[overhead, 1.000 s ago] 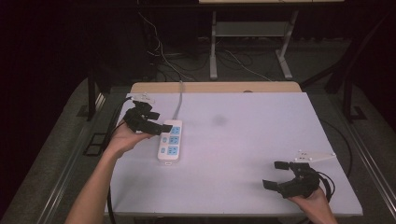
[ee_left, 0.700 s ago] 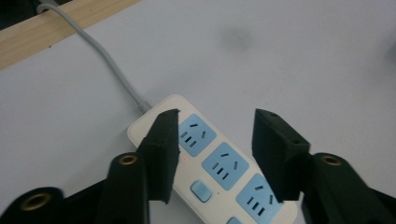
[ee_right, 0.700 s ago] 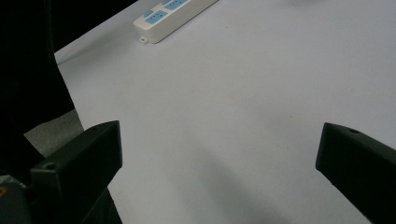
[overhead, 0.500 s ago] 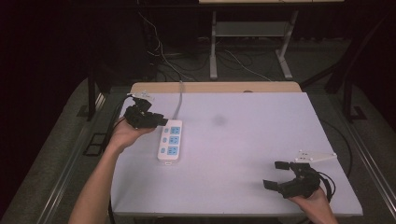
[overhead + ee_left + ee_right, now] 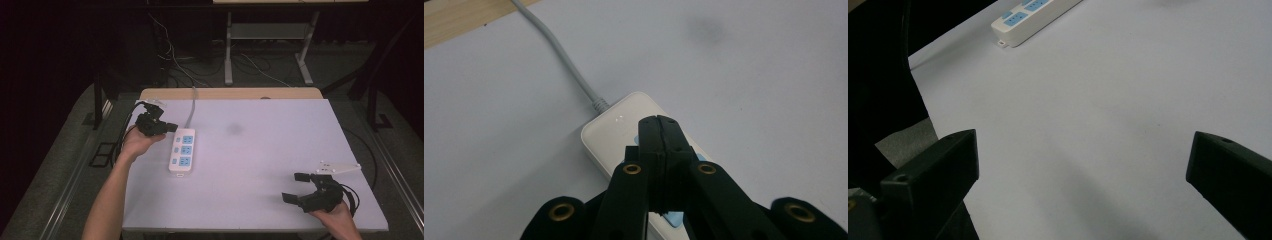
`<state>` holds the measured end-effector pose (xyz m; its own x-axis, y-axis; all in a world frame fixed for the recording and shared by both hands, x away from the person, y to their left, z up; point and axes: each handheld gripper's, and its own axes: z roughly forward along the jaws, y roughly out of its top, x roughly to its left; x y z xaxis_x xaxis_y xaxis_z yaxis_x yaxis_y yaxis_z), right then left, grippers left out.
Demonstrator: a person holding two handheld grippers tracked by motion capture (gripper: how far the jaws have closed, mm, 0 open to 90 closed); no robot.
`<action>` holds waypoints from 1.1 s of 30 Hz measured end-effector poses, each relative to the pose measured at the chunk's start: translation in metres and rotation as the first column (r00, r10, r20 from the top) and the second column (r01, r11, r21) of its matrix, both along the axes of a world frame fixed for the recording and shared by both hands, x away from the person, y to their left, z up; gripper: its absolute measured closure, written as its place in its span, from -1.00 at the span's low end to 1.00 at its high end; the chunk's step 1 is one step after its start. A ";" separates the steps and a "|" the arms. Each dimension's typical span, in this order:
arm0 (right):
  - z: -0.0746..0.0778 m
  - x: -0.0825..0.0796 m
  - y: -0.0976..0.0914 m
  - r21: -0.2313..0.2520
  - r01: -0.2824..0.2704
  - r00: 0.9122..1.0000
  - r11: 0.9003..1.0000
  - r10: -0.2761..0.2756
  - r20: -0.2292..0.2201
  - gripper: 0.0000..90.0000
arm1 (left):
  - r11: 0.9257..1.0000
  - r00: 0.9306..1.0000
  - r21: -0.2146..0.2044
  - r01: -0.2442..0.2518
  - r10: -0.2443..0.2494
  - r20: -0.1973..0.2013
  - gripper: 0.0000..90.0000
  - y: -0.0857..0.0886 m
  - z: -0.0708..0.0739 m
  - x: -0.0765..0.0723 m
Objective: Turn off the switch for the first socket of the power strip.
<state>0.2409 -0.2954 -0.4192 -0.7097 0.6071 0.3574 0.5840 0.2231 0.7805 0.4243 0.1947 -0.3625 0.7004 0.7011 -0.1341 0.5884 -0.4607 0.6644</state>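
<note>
Since the earlier frame your left gripper (image 5: pixel 170 126) has pulled back a little toward the table's left edge, and its jaws have just been closing; they now meet pad to pad with nothing between them. It hovers over the cord end of the power strip (image 5: pixel 182 151), tips above the top face as the left gripper view (image 5: pixel 659 131) shows it; can't tell if they touch.

Right gripper (image 5: pixel 296 187) hasn't shifted: near-right corner of the table (image 5: pixel 280 125), jaws spread wide, empty, well apart from the strip.

The strip lies flat, left of centre, long axis running away from you, grey cable (image 5: pixel 191 107) leaving the far end toward the wooden edge.

Handling, my read: rigid plastic shell, light, smooth, so likely to skid on this surface if poked off-centre. Take it across the narrow width, mid-body, pads on the long sides. Cable is stiff enough to drag and twist it; allow for that.

No containers here.
</note>
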 end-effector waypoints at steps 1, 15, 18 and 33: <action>0.000 0.000 0.000 -0.001 0.000 1.000 1.000 0.000 -0.001 -0.99 | 1.000 1.000 0.002 -0.005 0.005 -0.003 0.98 0.000 -0.001 0.001; 0.000 -0.001 0.000 -0.003 -0.006 1.000 1.000 0.006 0.003 -0.99 | 1.000 0.999 -0.003 -0.022 0.022 -0.037 0.98 0.003 -0.015 0.011; 0.000 -0.001 0.000 -0.001 -0.005 1.000 1.000 0.005 0.003 -0.99 | 1.000 0.999 -0.009 -0.024 0.023 -0.040 0.99 0.002 -0.018 0.012; 0.000 -0.002 0.000 -0.003 -0.003 1.000 1.000 0.003 0.000 -0.99 | 1.000 0.998 0.014 -0.018 0.019 -0.064 0.99 -0.002 -0.040 0.015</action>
